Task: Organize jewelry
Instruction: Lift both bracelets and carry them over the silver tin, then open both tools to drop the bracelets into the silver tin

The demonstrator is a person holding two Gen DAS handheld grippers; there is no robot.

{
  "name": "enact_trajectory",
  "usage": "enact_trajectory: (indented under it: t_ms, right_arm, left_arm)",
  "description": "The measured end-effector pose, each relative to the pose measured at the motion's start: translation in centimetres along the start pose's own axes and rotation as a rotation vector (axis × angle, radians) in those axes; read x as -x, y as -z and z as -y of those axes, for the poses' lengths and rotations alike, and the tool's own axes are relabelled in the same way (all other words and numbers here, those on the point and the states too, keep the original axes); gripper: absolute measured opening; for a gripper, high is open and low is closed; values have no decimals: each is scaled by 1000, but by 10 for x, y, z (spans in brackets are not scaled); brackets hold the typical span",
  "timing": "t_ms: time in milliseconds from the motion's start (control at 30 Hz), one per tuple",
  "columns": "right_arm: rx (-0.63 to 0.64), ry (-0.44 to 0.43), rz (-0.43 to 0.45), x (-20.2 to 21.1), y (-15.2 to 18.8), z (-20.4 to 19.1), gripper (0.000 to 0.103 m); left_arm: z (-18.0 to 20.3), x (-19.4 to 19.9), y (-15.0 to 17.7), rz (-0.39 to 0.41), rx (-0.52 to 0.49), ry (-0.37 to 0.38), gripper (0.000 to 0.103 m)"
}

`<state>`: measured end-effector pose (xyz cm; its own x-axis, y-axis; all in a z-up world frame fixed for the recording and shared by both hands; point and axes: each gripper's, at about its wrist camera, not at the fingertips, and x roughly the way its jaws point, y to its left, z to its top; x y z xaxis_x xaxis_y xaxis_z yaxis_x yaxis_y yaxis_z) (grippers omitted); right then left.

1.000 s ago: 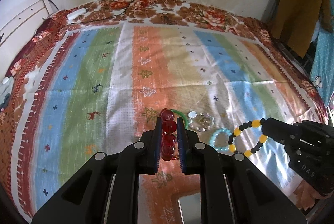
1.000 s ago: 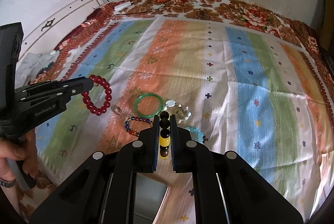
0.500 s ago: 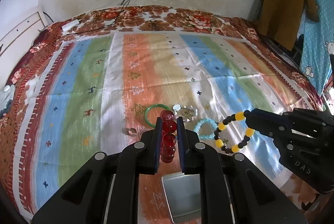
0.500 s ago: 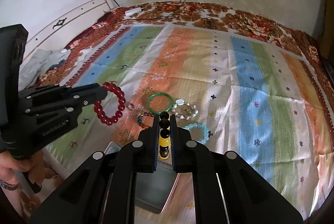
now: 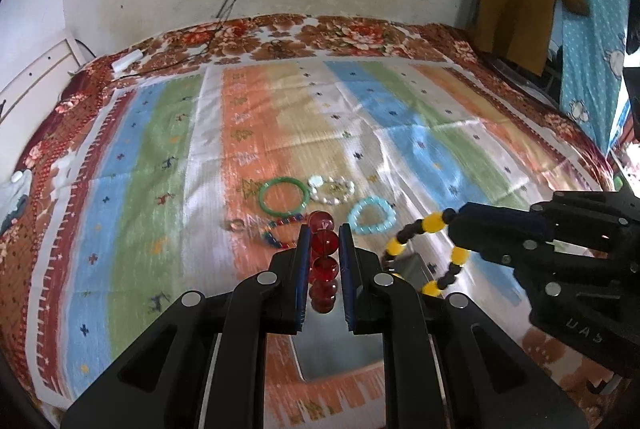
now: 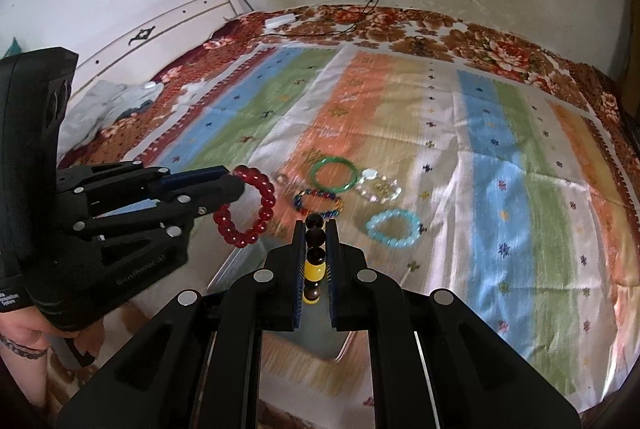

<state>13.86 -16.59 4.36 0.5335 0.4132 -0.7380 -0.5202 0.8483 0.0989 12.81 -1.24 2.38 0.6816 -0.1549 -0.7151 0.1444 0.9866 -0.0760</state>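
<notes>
left gripper (image 5: 324,241): fingers clamped on the red bead bracelet (image 6: 246,207)
right gripper (image 6: 316,241): pinching the black-and-yellow bracelet (image 5: 424,253)
change: both pulled back over the metal tin (image 5: 416,265), drop-off's probably next

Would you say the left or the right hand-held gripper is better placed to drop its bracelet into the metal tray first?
Probably right: the right hand-held gripper holds its black-and-yellow bracelet directly above the metal tray.

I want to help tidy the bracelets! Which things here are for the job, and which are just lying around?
For the job: red bead bracelet in left gripper; black-and-yellow bracelet in right gripper; green bangle; light blue bracelet; clear bead bracelet; multicoloured bracelet; metal tray.

Lying about: white charger; crumpled cloth.
</notes>
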Motion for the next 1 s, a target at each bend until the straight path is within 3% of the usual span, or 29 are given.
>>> enact_trajectory:
  t_ms: [633,700,800,933,1000]
  right_arm:
    - [2,-22,-69,-8,19,-5,10]
    - [-2,-2,-102,-16,21,-2,14]
    - [-8,61,-104,-19,22,5,41]
    - [-41,72,-76,-16,18,14,49]
    - [-56,84,-72,-17,17,20,50]
  left_arm:
    - [7,-3,23,-44,-12,7,14]
    - [7,-5,23,-41,-15,-17,20]
    - [2,-4,20,-27,-13,-53,29]
    - [-8,-5,15,-15,-4,-115,48]
    - [-15,-6,13,-17,3,-128,49]
